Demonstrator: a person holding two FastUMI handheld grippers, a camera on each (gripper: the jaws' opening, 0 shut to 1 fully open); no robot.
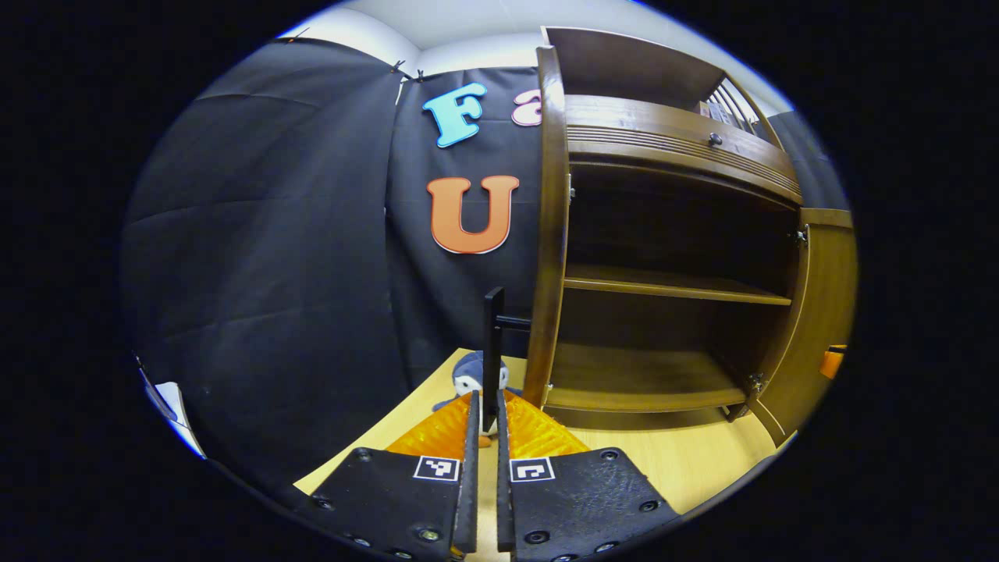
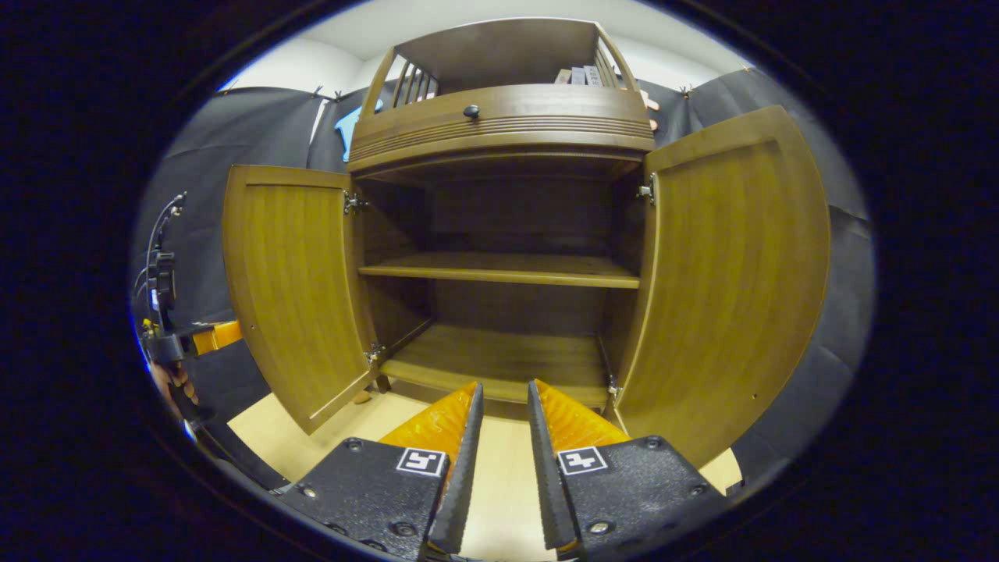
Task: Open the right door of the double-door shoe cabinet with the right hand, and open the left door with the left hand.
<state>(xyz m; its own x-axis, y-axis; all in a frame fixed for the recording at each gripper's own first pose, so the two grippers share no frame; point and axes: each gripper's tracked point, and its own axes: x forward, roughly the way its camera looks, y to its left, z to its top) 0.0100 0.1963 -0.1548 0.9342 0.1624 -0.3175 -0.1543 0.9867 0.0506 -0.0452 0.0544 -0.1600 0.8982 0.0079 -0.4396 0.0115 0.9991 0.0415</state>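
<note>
Right gripper view: brown wooden double-door shoe cabinet point(image 2: 499, 234) on the light wood floor point(image 2: 499, 468), left door point(image 2: 293, 289) and right door point(image 2: 734, 273) both swung out. Right gripper point(image 2: 505, 398) centred before the shelves, fingers narrow, holding nothing. Left gripper point(image 1: 484, 406) fingers pinch the left door's black bar handle point(image 1: 492, 351). Judgement: ease that door along its hinge arc, wrist level, no yanking, then release.

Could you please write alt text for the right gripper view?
A wooden shoe cabinet stands with left door and right door swung wide, showing bare shelves. The right gripper hovers in front, jaws slightly apart, holding nothing.
</note>
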